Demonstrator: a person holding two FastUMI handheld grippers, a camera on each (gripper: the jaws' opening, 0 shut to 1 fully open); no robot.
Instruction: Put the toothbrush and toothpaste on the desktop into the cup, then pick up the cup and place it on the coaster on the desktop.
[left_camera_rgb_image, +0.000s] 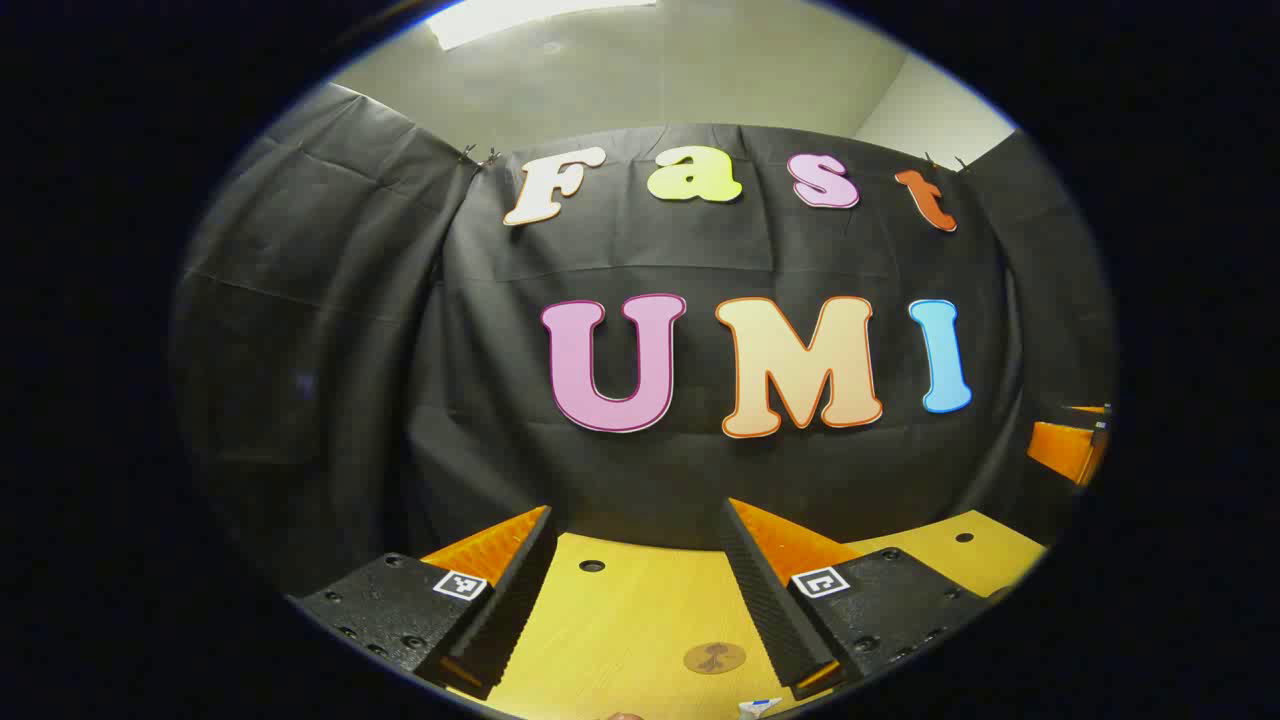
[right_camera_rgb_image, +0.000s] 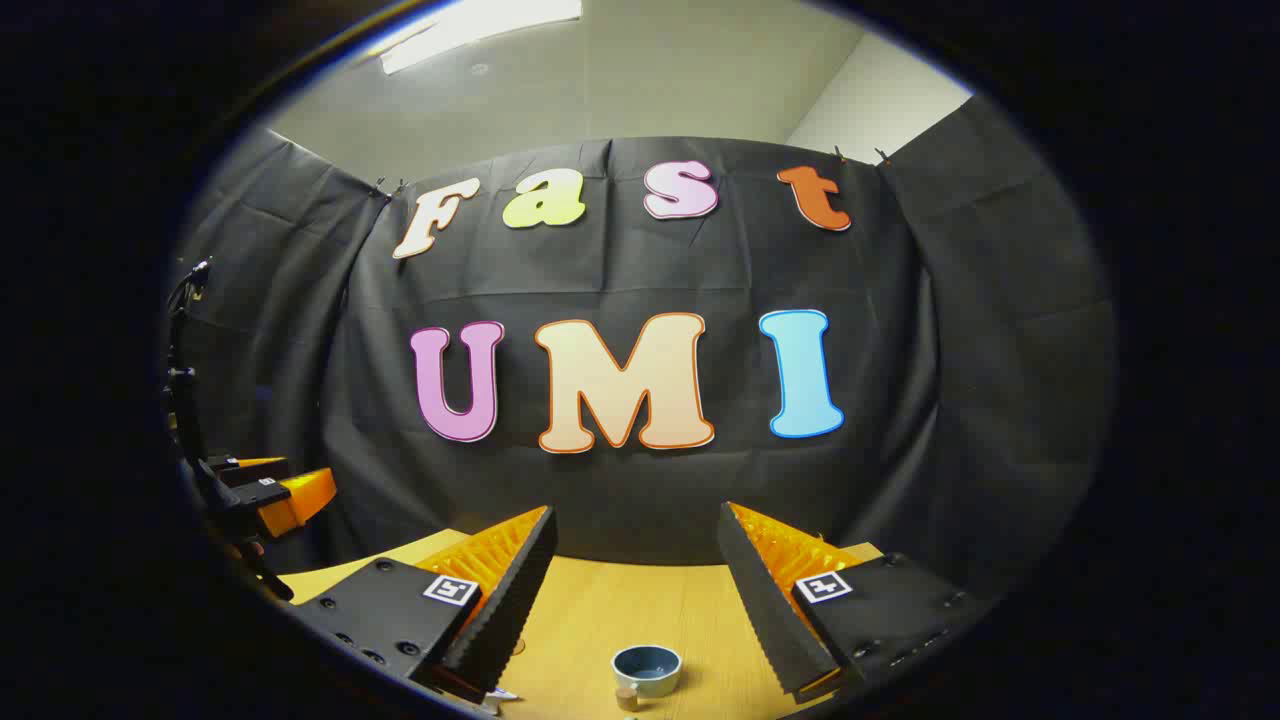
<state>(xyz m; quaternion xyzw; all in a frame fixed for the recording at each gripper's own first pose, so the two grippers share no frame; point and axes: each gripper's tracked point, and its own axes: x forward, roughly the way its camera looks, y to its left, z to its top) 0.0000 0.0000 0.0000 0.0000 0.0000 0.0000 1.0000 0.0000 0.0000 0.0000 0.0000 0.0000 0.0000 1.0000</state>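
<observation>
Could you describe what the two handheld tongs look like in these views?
The left tongs and right tongs look alike: two wedge-shaped fingers with ribbed inner faces on black blocks with screw holes, each block bearing a small square black-and-white marker. In the right gripper view, dark cables rise behind the left tongs.

Both views level above desktop, facing booth wall

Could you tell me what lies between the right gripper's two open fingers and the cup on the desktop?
In the right gripper view, bare wooden desktop lies between the right gripper and the cup; nothing is held between the open fingers.
</observation>
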